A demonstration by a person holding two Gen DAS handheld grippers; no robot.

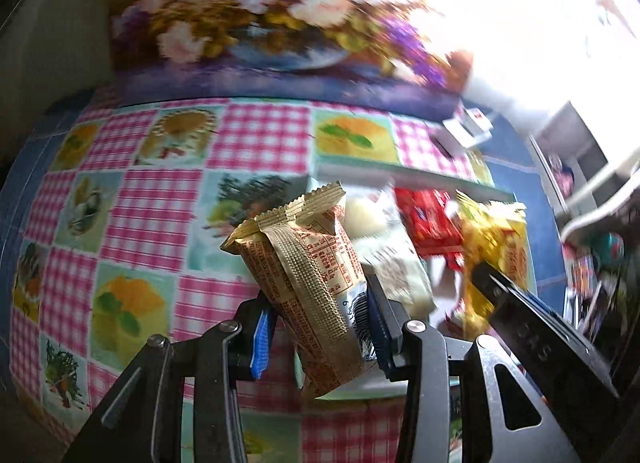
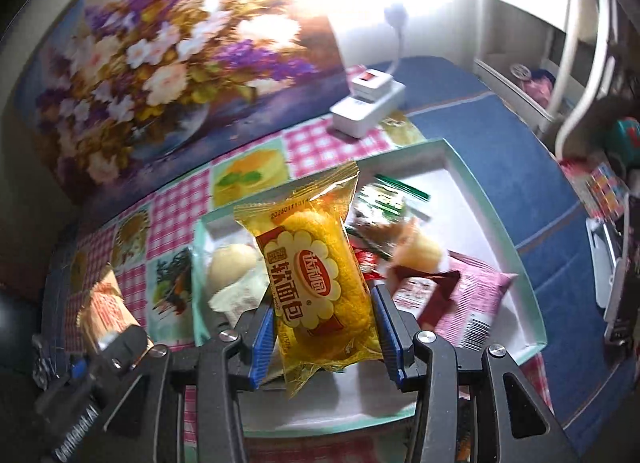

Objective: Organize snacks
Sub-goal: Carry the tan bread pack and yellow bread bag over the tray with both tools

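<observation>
Left gripper [image 1: 320,323] clamped on tan wafer packet [image 1: 304,263], right gripper [image 2: 324,327] on yellow bread packet [image 2: 316,279], both above tray [image 2: 496,199] near its left edge; slick film, probably liable to slip.

The right hand-held gripper [image 2: 324,327] clamps a yellow bread packet [image 2: 316,275] upright above a white tray [image 2: 496,199] of mixed snacks on the checked tabletop [image 2: 168,223], the left hand-held gripper [image 2: 120,347] just beside.
</observation>
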